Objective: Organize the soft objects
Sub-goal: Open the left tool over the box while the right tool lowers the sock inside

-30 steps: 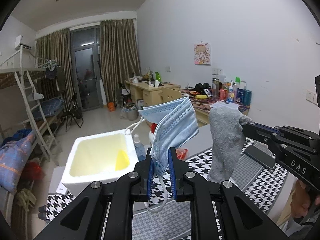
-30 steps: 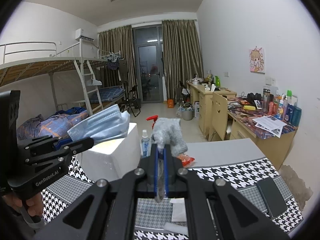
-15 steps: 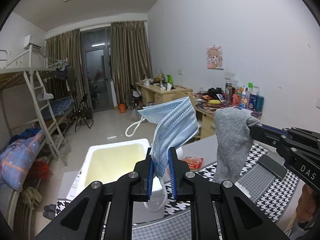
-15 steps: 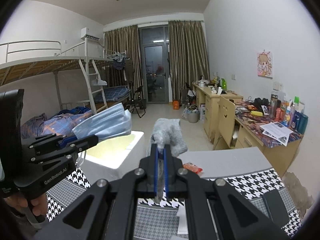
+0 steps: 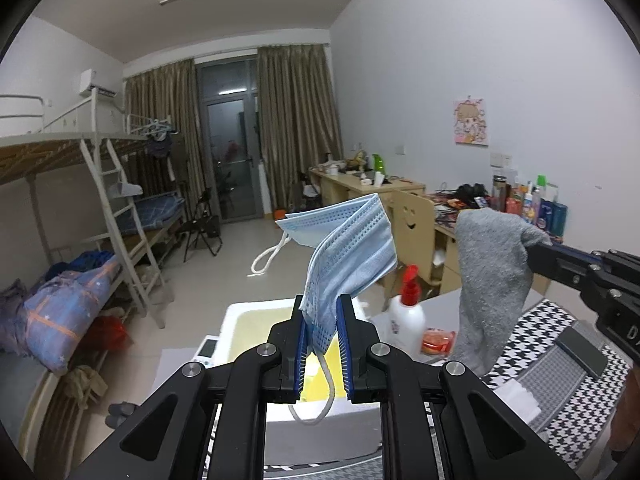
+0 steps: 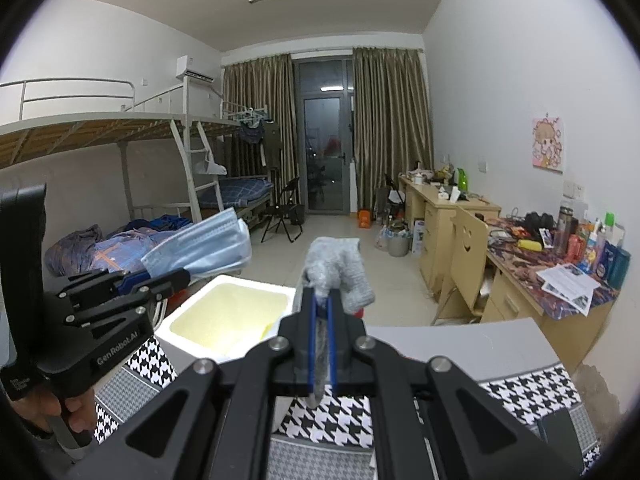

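Observation:
My left gripper is shut on a folded blue face mask; its white ear loop hangs down between the fingers. In the right wrist view the same gripper and face mask show at the left, above the white foam box. My right gripper is shut on a grey sock, which droops over its tips. In the left wrist view the grey sock hangs at the right from the right gripper. The foam box, with its yellowish inside, lies just below and ahead of both.
The table wears a houndstooth cloth. A white bottle with a red pump, an orange packet and a dark phone lie on it. A hand holds the left gripper. A bunk bed stands left, cluttered desks right.
Both grippers have moved forward and a little upward toward the foam box, still carrying the mask and the sock. The box now lies closer beneath them.

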Demonstrator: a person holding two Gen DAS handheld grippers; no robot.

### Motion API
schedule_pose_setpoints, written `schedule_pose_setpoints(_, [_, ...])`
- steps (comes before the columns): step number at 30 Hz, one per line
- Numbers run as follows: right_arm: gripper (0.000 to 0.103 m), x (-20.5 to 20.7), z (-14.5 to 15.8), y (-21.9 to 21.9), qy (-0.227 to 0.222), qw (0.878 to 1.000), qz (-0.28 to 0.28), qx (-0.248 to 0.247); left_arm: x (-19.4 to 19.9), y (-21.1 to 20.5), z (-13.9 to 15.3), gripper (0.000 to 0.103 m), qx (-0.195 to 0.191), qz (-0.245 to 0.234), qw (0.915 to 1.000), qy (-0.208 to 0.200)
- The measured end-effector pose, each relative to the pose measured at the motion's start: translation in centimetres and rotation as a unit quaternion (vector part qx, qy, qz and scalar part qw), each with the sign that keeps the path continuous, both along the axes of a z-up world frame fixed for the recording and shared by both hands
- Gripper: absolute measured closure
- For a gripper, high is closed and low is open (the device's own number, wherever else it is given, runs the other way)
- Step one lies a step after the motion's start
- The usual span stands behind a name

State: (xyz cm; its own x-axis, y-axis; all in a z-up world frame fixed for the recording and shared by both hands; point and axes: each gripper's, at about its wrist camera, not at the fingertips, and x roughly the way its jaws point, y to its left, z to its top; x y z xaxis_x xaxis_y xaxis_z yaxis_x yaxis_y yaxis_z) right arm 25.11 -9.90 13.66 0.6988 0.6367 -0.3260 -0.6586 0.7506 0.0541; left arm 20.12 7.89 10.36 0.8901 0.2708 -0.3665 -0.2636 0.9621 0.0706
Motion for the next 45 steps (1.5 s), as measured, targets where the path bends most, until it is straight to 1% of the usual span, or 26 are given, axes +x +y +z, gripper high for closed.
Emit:
schedule_pose_setpoints(8, [0.096, 0.8, 0.1, 2.0, 0.005, 1.0, 0.024, 0.008, 1.0, 1.9, -0.8, 0.088, -0.009, 0.029, 0.9995, 0.008])
schedule_pose_setpoints(12, [0.096, 1.3, 0.2, 2.7, 0.013, 0.999, 0.034, 0.011, 1.5, 3.1, -1.3, 0.088, -0.022, 0.039, 0.9989, 0.012])
schedule_pose_setpoints(19, [0.096, 1.3, 0.5, 3.7, 0.008, 0.999, 0.041, 0.01, 2.9, 4.3, -2.4, 0.088, -0.032, 0.043, 0.998, 0.032])
schedule_pose_setpoints(26, [0.096, 1.0, 0.7, 4.5, 0.004, 0.999, 0.045, 0.004, 4.1, 5.7, -3.8, 0.088, -0.058, 0.027, 0.9966, 0.052])
schedule_pose_setpoints(30, [0.096, 1.1, 0.8, 4.9, 0.001, 0.999, 0.044, -0.001, 4.4, 6.6, -4.4, 0.086, -0.067, 0.037, 0.9955, 0.055])
schedule_pose_setpoints(31, [0.096, 1.2, 0.8, 4.8, 0.0, 0.999, 0.044, -0.001, 4.5, 6.8, -4.6, 0.083, -0.068, 0.041, 0.9951, 0.058])
schedule_pose_setpoints(33, [0.096, 1.2, 0.8, 4.9, -0.001, 0.999, 0.045, -0.002, 4.6, 7.1, -4.8, 0.068, -0.068, 0.044, 0.9946, 0.065])
schedule_pose_setpoints(34, [0.096, 1.2, 0.8, 5.0, -0.001, 0.999, 0.045, -0.002, 4.7, 7.4, -4.7, 0.051, -0.068, 0.048, 0.9944, 0.065])
schedule_pose_setpoints(35, [0.096, 1.2, 0.8, 5.1, 0.0, 0.999, 0.045, -0.002, 4.5, 7.5, -4.7, 0.037, -0.066, 0.055, 0.9943, 0.062])
schedule_pose_setpoints(37, [0.096, 1.2, 0.8, 5.3, 0.0, 0.999, 0.047, -0.004, 4.1, 7.7, -4.6, 0.024, -0.065, 0.063, 0.9945, 0.053])
schedule_pose_setpoints(38, [0.096, 1.2, 0.8, 5.5, -0.001, 0.999, 0.047, -0.005, 3.9, 7.8, -4.5, 0.02, -0.067, 0.062, 0.9946, 0.05])
schedule_pose_setpoints(41, [0.096, 1.3, 0.7, 6.0, 0.0, 0.999, 0.049, -0.007, 3.0, 8.0, -4.0, 0.015, -0.064, 0.072, 0.9945, 0.041])
schedule_pose_setpoints(45, [0.096, 1.4, 0.9, 6.6, -0.001, 0.999, 0.054, -0.007, 2.0, 8.5, -3.7, 0.01, -0.066, 0.082, 0.994, 0.029])
